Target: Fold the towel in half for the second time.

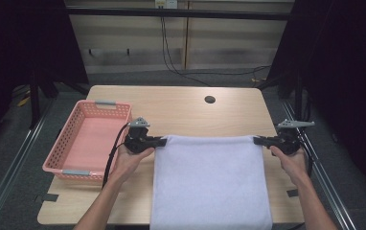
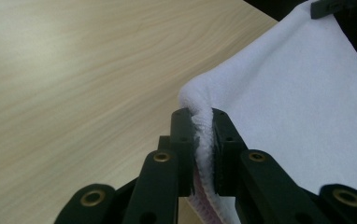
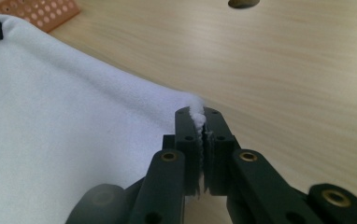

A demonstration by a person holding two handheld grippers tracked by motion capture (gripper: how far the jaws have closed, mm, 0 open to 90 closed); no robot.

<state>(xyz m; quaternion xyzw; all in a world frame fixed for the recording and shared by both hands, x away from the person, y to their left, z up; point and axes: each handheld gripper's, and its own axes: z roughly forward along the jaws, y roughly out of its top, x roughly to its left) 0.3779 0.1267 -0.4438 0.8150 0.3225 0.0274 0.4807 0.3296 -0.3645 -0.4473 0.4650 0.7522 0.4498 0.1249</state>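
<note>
Your towel [image 1: 212, 184] is plain white with no print, and in the left gripper view a thin pink stitched edge shows low between the jaws. Your left tongs [image 2: 203, 126] and right tongs [image 3: 201, 123] are matt black with brass-coloured rivets. The desk [image 1: 181, 108] is pale wood with a fine straight grain and one dark round hole at one o'clock. The basket [image 1: 87, 139] at nine o'clock is salmon pink, its walls a grid of small holes, with grey handles.

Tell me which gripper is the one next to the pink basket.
The left gripper, pinching the towel's far-left corner beside the pink basket; the right gripper holds the opposite corner.
</note>
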